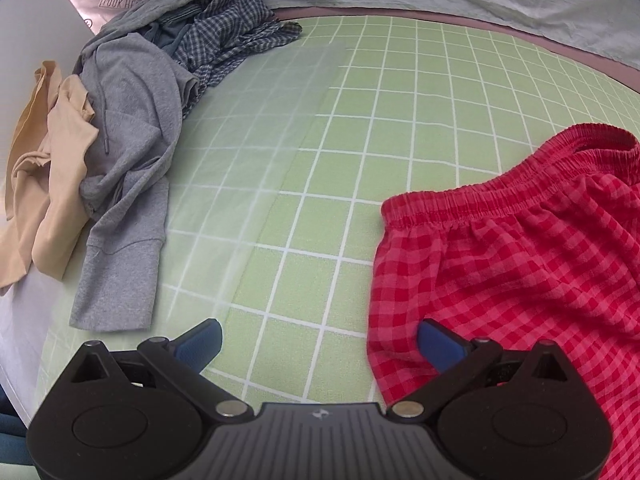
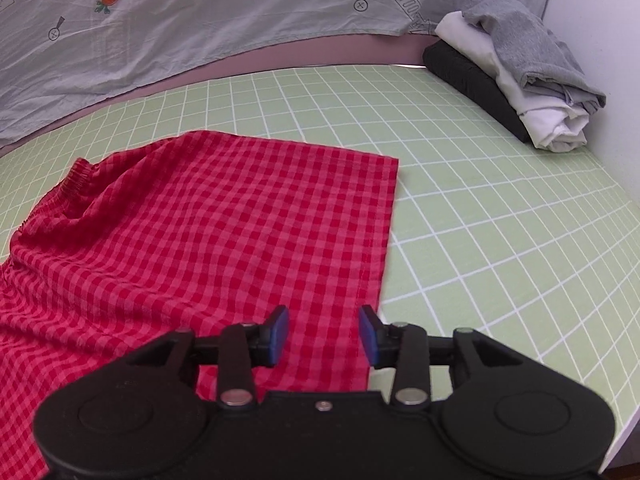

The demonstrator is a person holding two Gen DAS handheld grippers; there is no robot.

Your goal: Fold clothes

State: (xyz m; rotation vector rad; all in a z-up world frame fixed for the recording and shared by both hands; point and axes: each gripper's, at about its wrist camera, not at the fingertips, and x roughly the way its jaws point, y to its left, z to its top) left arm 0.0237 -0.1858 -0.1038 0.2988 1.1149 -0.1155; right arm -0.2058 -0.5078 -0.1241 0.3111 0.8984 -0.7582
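Red checked shorts (image 1: pixel 516 264) with an elastic waistband lie spread on the green grid mat (image 1: pixel 360 120). My left gripper (image 1: pixel 320 344) is open wide and empty, low over the mat at the shorts' left edge, with its right finger over the fabric. In the right wrist view the shorts (image 2: pixel 208 220) lie flat, with the waistband at the left and the hem edge at the right. My right gripper (image 2: pixel 323 330) is open and empty, just above the shorts near their right hem.
A pile of unfolded clothes lies at the mat's left: a grey hoodie (image 1: pixel 132 152), a blue checked shirt (image 1: pixel 228 36) and a beige garment (image 1: pixel 44 184). A stack of folded clothes (image 2: pixel 516 68) sits at the far right corner. A pale printed sheet (image 2: pixel 200 20) lies behind the mat.
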